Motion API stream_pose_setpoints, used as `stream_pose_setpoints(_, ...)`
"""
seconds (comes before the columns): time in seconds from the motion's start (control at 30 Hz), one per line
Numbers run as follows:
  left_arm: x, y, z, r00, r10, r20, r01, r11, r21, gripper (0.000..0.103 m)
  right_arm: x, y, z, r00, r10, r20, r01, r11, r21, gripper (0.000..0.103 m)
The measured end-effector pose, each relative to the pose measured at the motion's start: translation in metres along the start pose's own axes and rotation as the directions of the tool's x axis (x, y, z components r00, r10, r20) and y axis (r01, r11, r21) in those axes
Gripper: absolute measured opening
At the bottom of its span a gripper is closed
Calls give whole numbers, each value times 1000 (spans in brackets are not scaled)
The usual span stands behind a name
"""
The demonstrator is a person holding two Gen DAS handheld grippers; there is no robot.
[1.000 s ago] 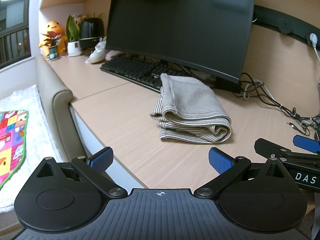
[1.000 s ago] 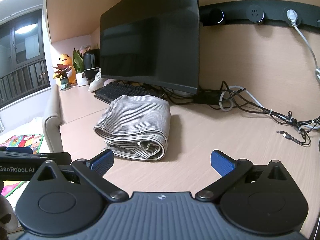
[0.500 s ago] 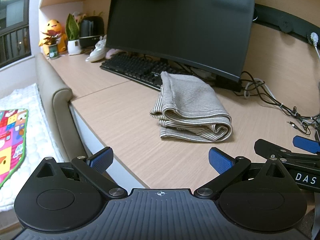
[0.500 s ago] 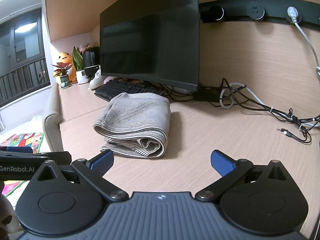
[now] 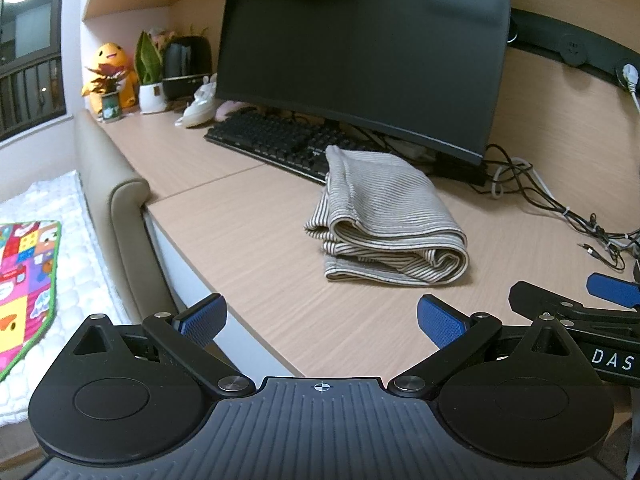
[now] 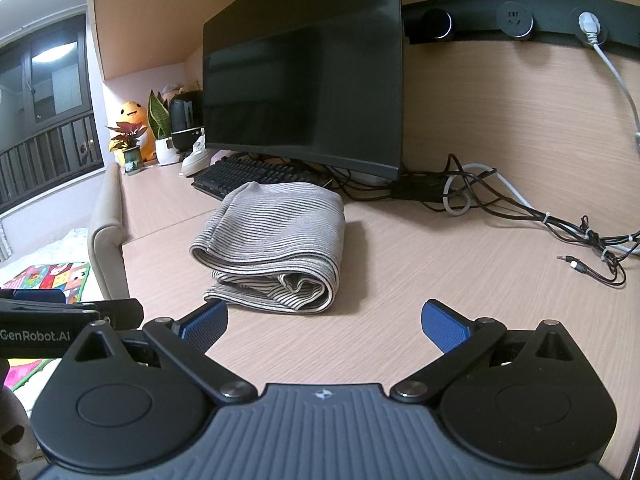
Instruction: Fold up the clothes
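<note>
the striped garment (image 5: pixel 384 220) lies on the wooden desk (image 5: pixel 256 240) as a compact, several-layer bundle, its far end just in front of the keyboard (image 5: pixel 276 140) and the dark monitor (image 5: pixel 360 60), its rolled edges facing the near side. judged from that shape, the folding looks essentially done; what may be left is at most squaring the slightly uneven lower layers or moving the bundle aside, and no other clothes show on the desk. the left gripper (image 5: pixel 320 316) hangs over the near desk edge with its blue pads spread wide and nothing between them; the right gripper (image 6: pixel 324 318) is likewise spread and empty, just near of the bundle's near end, not touching it. to the right, a tangle of cables (image 6: pixel 560 224) with a loose plug lies near enough to snag a sweep that way. plants (image 5: pixel 148 76) and a plush toy (image 5: pixel 108 68) at the far left are well apart.
</note>
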State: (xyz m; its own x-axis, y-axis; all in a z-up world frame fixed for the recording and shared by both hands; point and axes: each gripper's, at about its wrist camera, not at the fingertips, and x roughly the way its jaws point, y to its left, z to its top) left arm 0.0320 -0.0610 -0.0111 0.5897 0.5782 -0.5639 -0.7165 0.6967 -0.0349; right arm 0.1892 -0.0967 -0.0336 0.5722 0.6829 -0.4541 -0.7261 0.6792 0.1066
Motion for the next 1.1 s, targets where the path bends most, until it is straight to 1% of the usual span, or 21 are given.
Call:
stream_pose_setpoints(0.73, 0, 1, -1, 1000, 7, 2, -7, 1000, -9, 103, 0, 2, 0, 1000, 10, -3, -10, 1000, -5, 103)
stream_pose_setpoints(1.1, -1, -1, 0, 1000, 16, 10, -16, 1000, 5, 103, -2, 3, -1, 1000, 11, 5, -11, 1000, -1, 103)
